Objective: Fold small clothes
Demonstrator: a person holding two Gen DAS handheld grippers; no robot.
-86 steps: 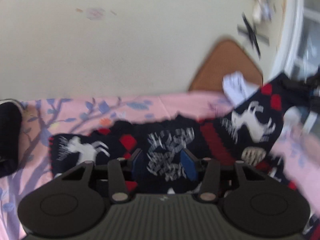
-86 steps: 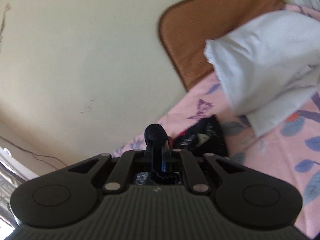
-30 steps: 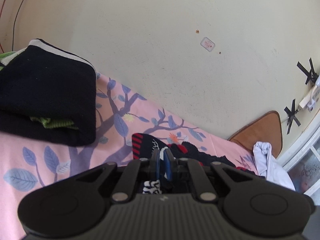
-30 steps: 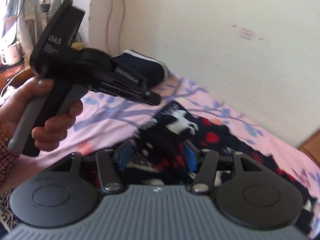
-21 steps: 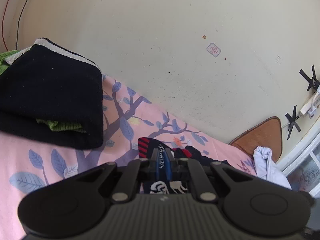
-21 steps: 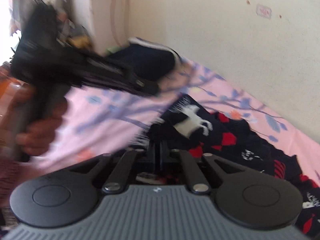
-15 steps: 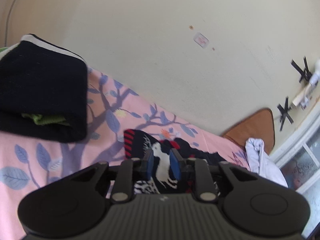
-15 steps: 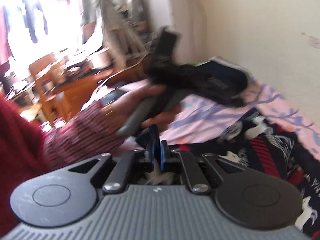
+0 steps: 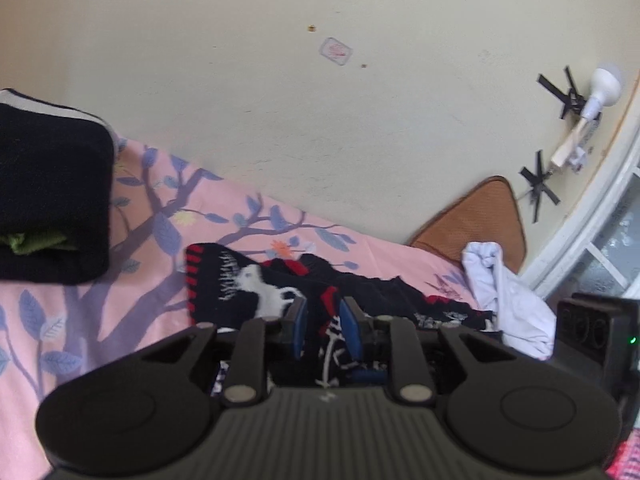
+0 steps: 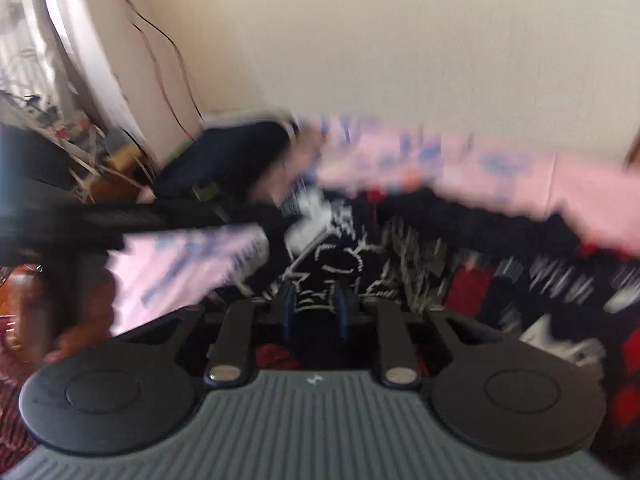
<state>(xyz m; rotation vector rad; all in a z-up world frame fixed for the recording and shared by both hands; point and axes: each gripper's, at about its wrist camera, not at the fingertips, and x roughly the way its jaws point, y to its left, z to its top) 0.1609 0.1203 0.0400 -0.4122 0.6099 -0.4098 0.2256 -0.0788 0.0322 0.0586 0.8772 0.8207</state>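
Note:
A dark knit sweater with white deer and red patterns lies crumpled on the pink floral bedsheet. My left gripper is open just above it, blue pads a small gap apart, with fabric showing between them. In the blurred right wrist view my right gripper is also open over the sweater, and the left gripper tool reaches in from the left.
A folded black garment stack sits at the left of the bed. A white cloth and a brown cushion lie at the right by the window. The wall runs close behind the bed.
Both grippers were shut on the sweater 0.7 s ago and have since opened. The right gripper swung back toward the wall and sweater; the sweater has settled on the sheet.

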